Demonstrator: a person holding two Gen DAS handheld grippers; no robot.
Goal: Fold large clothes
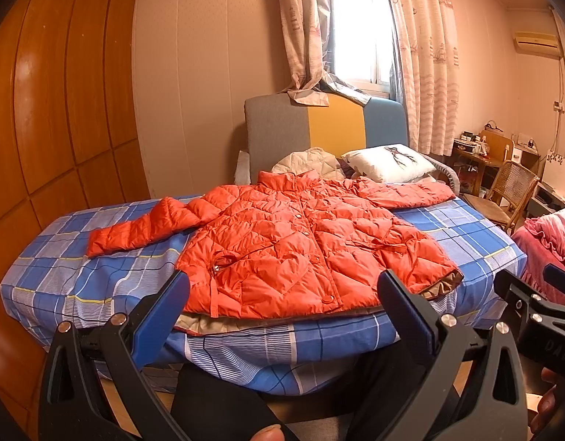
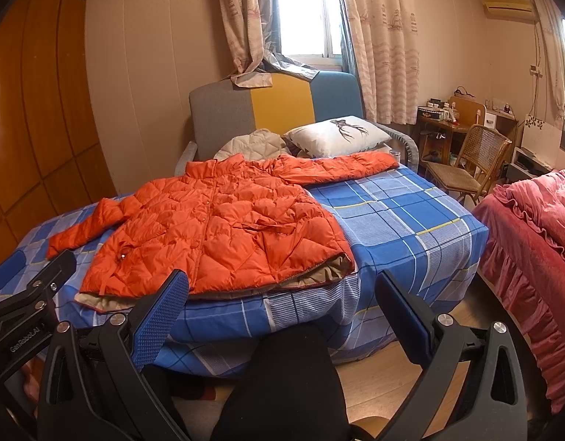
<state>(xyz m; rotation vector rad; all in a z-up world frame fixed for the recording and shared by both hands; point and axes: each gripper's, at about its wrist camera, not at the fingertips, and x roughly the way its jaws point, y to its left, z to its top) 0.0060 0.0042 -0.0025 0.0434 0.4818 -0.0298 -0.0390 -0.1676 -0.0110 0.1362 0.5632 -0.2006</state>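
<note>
I see the orange puffer jacket [image 1: 290, 242] lying flat, front up and snapped shut, on the blue plaid bedsheet [image 1: 466, 235], both sleeves spread outward: one toward 9 o'clock, the other toward 2 o'clock in the left wrist view. Its beige lining shows along the hem nearest me, at the foot edge of the bed. In the right wrist view the same jacket [image 2: 216, 231] sits left of centre, around 10 o'clock.

My left gripper [image 1: 282, 286] hovers just short of the hem, jaws spread wide and holding nothing. My right gripper [image 2: 282, 286] hangs beside it, also wide apart and empty, aimed at the jacket's right hem corner and the bare sheet [image 2: 411, 213].

Beyond the collar, at 12 o'clock, lie a cream quilted garment [image 1: 308, 163] and a white pillow with a deer print [image 1: 389, 163], against a grey, yellow and blue headboard [image 1: 319, 121]. Patterned curtains [image 1: 425, 55] frame a bright window [image 1: 359, 33]. A wooden wardrobe [image 1: 62, 92] fills 9 o'clock; a rattan chair [image 1: 510, 191] and a red ruffled bedcover [image 2: 532, 257] sit at 3 o'clock.
</note>
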